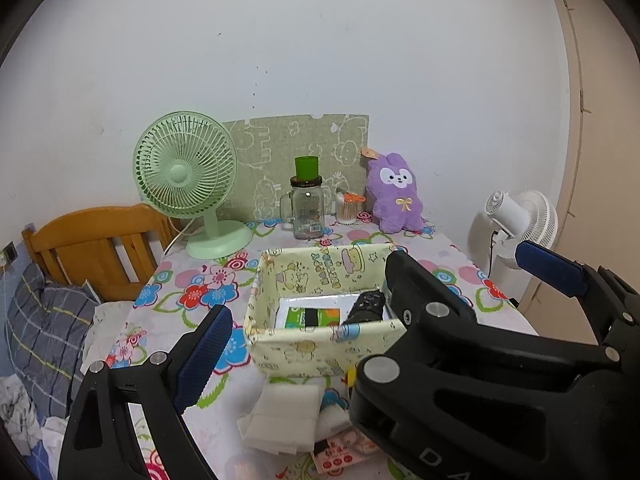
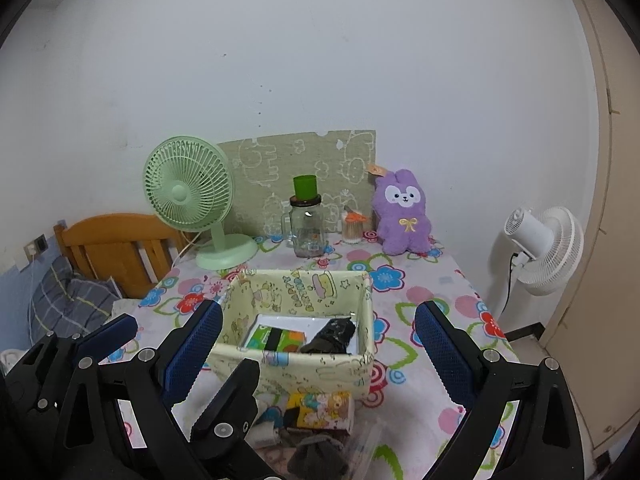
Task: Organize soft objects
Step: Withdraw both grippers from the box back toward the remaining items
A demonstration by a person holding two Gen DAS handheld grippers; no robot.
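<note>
Left gripper [image 1: 372,312] raised above the near edge of the table, jaws spread wide with nothing between them, its blue-padded fingers [image 1: 204,356] flanking the fabric storage box [image 1: 320,344] in its own view. Right gripper [image 2: 320,356] level with it and close alongside (its black frame fills the lower right of the left wrist view), likewise wide apart and empty, framing the same box from slightly further right. Inside the box, on a white liner: a green-and-orange pack [image 2: 276,338] lying flat, and a dark rolled bundle [image 2: 332,336] propped against the right wall. In front of the box, on the table's near edge: a folded white cloth [image 1: 284,416], a yellow cartoon-print pouch [image 2: 324,408] and a crumpled grey-brown fabric piece [image 2: 316,454], lying close together, partly hidden by the grippers. Floral tablecloth [image 2: 424,300] over the whole table. Along the back, against a plain white wall: a mint-green desk fan [image 1: 188,180], a glass mason jar mug [image 1: 307,212] with a green cup upside down on its lid, a small jar of cotton swabs [image 1: 347,210], a purple plush rabbit [image 1: 394,192] sitting upright, and a green patterned board [image 1: 280,152] leaning behind them. Wooden headboard [image 1: 92,248] and plaid pillow [image 1: 44,332] off to the left, white pedestal fan [image 2: 548,248] to the right.
</note>
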